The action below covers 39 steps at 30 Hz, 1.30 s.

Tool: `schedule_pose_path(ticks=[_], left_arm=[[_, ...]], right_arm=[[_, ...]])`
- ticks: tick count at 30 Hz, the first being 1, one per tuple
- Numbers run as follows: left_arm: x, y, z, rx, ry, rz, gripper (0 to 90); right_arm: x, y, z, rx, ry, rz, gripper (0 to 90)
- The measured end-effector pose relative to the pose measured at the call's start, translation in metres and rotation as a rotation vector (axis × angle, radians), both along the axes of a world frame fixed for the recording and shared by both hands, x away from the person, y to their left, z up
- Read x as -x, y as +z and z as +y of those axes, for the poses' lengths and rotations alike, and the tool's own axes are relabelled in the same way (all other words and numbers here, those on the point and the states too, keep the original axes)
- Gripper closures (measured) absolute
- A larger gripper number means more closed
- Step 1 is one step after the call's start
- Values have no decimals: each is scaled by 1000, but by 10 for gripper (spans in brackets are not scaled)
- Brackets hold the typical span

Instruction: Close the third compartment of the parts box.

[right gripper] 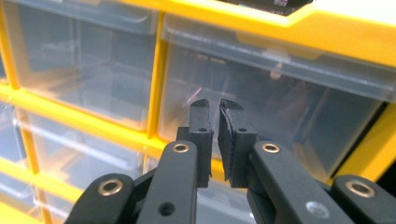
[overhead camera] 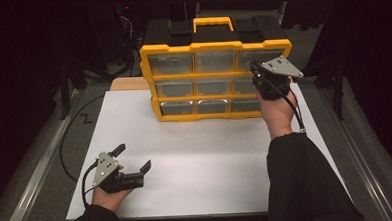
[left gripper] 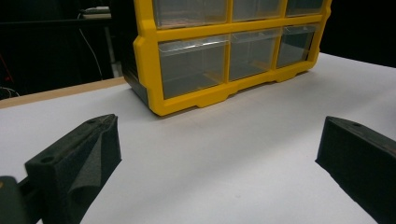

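A yellow organiser [overhead camera: 216,82] with clear plastic drawers stands upright at the back of the white sheet [overhead camera: 196,160]. My right gripper [overhead camera: 254,68] is raised to its top right drawer [right gripper: 289,93], jaws pressed almost together with nothing between them; in the right gripper view the gripper's tips [right gripper: 215,105] sit just in front of that drawer's clear face. My left gripper [overhead camera: 133,157] rests low over the sheet's front left, open wide and holding nothing. In the left gripper view, this gripper [left gripper: 219,135] faces the organiser [left gripper: 187,65] from some way off.
A wooden board [overhead camera: 128,83] sticks out behind the sheet at the back left. Metal rails [overhead camera: 36,172] run along both sides of the table. A black cable [overhead camera: 67,141] loops on the grey surface to the left. The surroundings are dark.
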State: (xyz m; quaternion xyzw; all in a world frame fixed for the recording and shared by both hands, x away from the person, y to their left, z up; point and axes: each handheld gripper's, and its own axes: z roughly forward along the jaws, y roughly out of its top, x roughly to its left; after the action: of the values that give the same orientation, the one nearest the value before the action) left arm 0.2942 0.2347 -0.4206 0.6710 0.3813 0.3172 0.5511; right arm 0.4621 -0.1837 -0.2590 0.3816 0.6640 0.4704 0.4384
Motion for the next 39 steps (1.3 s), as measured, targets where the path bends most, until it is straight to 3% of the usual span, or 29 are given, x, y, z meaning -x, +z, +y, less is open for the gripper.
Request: schedule_pose_path(ticks=[15,23,31,39], left_arm=[[-1,0,-2,-11,2,0,3],[0,0,-3,-16,-2,0,3],[-1,-1,-4,-24,0,4,3],[-1,-1,-5,-27,11,8,3]], right_arm=[[36,-15,-8,-9,99,58,713],[57,-28,-11,-29,154,90,586],[78,-51,-20,-51,178,116,412],[93,-76,-32,-68,189,145,317]])
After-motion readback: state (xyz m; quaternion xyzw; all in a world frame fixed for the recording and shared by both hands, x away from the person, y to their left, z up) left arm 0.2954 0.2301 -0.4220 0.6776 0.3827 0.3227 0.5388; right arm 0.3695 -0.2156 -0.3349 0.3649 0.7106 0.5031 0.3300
